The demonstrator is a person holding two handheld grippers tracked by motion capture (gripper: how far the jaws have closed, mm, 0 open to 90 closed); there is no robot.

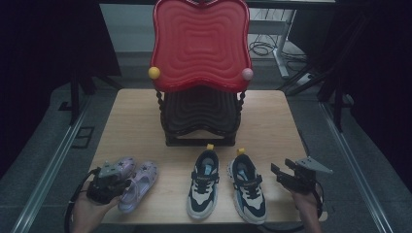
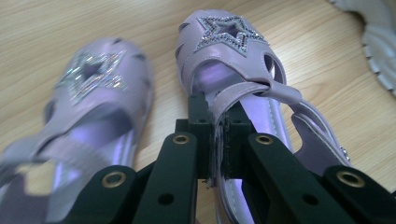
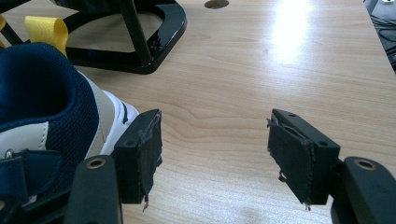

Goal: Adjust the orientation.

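1. The left gripper (image 2: 214,140) is clamped on the strap of a lilac star-trimmed sandal (image 2: 243,88), its pair (image 2: 88,116) just beside.
2. The right gripper (image 3: 215,158) hangs with its jaws apart beside a navy-and-white sneaker (image 3: 42,121) on the pale wooden surface (image 3: 261,60).
3. Farther off stands a red-and-black shoe rack (image 1: 200,73).

A lab-like recording room: black curtains (image 1: 43,43), floor rails (image 1: 46,167), loose cables (image 1: 262,47) around one wooden table (image 1: 131,121).

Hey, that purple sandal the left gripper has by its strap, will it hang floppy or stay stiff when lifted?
The sandal likely dangles and swings: the left gripper pinches only a thin, bendy strap. Its cut-out upper looks soft and light, so probably little slipping.
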